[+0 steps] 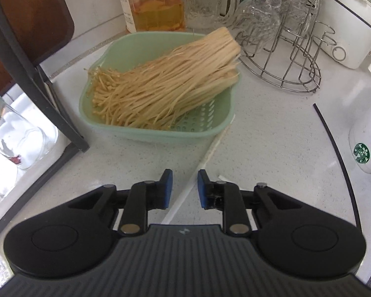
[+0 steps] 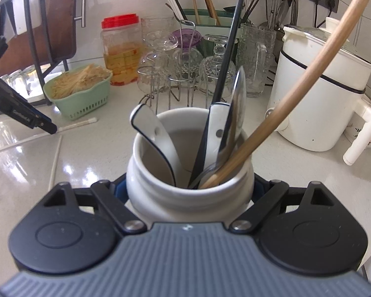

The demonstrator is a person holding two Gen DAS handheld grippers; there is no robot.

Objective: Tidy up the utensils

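Observation:
In the left wrist view my left gripper (image 1: 184, 189) is open, its blue pads on either side of a white chopstick (image 1: 207, 156) lying on the counter just ahead and below. In the right wrist view my right gripper (image 2: 189, 193) is shut on a white ceramic utensil cup (image 2: 160, 198). The cup holds two white spoons (image 2: 158, 138), a metal spoon (image 2: 237, 109), a black chopstick (image 2: 231, 44) and a wooden handle (image 2: 309, 74). The left gripper (image 2: 47, 126) shows at the left, over two white chopsticks (image 2: 69, 127) on the counter.
A green basket of enoki mushrooms (image 1: 158, 86) stands beyond the left gripper. A wire rack of glasses (image 1: 279, 49), a red-lidded jar (image 2: 120, 49), a white electric pot (image 2: 321, 94), a Starbucks cup (image 1: 363, 148) and a black dish rack frame (image 1: 37, 74) stand around.

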